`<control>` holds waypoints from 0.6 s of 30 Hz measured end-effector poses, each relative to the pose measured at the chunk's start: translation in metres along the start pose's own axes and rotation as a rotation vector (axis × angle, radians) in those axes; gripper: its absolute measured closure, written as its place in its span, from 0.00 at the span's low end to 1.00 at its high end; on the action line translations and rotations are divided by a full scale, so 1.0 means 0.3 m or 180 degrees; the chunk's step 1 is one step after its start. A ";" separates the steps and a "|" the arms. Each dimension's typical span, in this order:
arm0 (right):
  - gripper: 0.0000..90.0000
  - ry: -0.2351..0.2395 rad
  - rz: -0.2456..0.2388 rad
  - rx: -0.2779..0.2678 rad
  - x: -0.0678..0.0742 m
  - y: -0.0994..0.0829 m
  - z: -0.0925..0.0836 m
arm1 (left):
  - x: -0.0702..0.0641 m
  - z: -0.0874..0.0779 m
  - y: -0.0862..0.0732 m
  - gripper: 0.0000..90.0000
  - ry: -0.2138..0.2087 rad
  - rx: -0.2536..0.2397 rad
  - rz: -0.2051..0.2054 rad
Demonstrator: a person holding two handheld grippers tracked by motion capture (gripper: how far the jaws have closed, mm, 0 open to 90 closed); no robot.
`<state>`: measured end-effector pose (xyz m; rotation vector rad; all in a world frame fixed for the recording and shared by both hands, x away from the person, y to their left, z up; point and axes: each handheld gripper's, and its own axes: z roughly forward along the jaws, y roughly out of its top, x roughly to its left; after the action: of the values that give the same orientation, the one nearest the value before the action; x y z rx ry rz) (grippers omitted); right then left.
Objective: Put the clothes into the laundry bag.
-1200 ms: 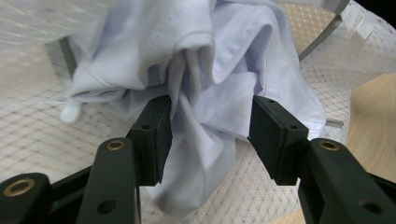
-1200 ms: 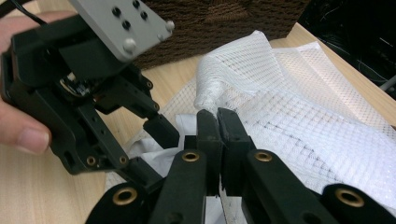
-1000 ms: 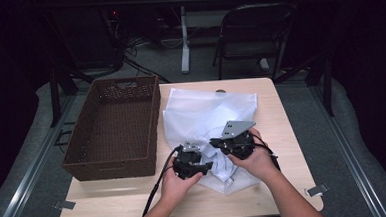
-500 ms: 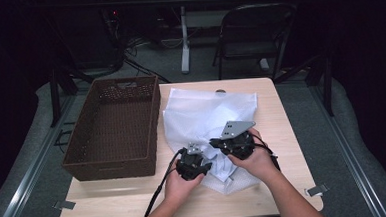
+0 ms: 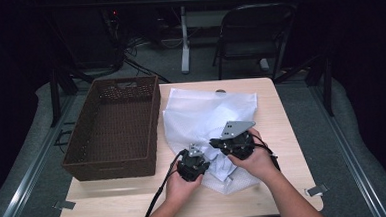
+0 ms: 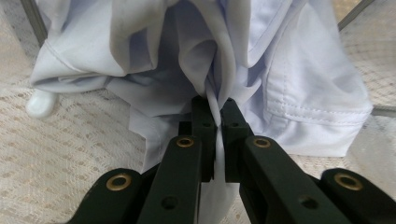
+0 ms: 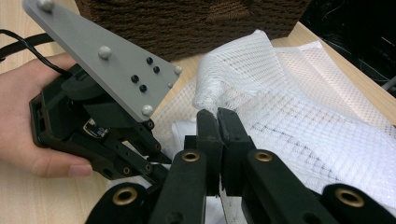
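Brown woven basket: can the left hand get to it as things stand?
Probably yes: the brown woven basket sits open-topped beside the left hand, nothing between. But the left gripper has just closed on a white cloth fold, which would come along.

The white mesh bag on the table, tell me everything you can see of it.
The white mesh bag is a thin, see-through net of fine squares, rumpled and lying mostly flat on the wooden table, just right of the brown wicker basket. A white garment sits bunched at its near end. The left gripper pinches a fold of that garment; the right gripper is shut at the mesh.
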<state>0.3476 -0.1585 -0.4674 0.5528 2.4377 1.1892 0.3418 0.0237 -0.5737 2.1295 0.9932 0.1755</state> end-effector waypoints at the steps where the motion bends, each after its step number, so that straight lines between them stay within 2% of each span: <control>1: 0.99 0.0003 0.0002 0.0001 0.000 0.000 -0.001 | 0.001 -0.004 0.003 0.98 -0.0007 -0.0028 0.0004; 5: 0.99 0.0004 -0.0002 0.0001 0.001 0.000 0.000 | -0.001 -0.018 0.021 0.98 -0.0047 -0.0138 -0.0068; 10: 0.99 0.0010 -0.0011 0.0001 0.003 0.002 0.000 | 0.005 -0.029 0.045 0.98 -0.0065 -0.0200 -0.0064; 18: 0.99 0.0024 -0.0035 -0.0005 0.005 0.004 0.000 | 0.006 -0.035 0.086 0.98 -0.0055 -0.0327 -0.0130</control>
<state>0.3465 -0.1572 -0.4667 0.5349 2.4428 1.1909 0.3541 0.0208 -0.5488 2.0130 0.9959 0.1838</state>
